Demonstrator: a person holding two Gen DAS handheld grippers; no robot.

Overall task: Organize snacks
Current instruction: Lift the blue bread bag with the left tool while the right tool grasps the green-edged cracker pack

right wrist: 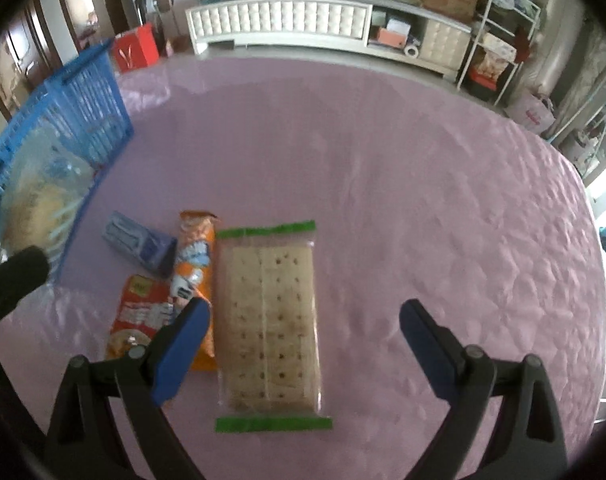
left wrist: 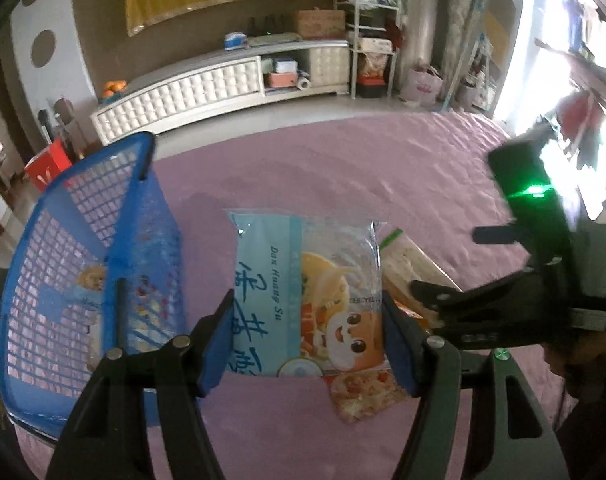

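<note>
The light-blue pack (left wrist: 303,300) is pinched between the pads of the left gripper (left wrist: 309,336), which press on its two side edges; it hangs above the pink cloth (left wrist: 343,168), its long axis running straight ahead along the fingers, the sealed far end pointing away from the tool. The blue basket (left wrist: 83,248) stands just to that gripper's left, its near wall beside the left finger, with some packets already inside. So the step in hand looks like carrying this pack to the basket; the next move calls for swinging left over the rim, then spreading the jaws so the pack drops in flat.

The cracker pack (right wrist: 269,320) lies on the cloth between the fingers of the right gripper (right wrist: 303,344), nearer the left one, long axis along the fingers, green strips at near and far ends. Those jaws stand spread wide, touching nothing. Left of the crackers lie an orange pack (right wrist: 197,264), a red packet (right wrist: 139,312) and a blue box (right wrist: 139,246); they probably go next.
</note>
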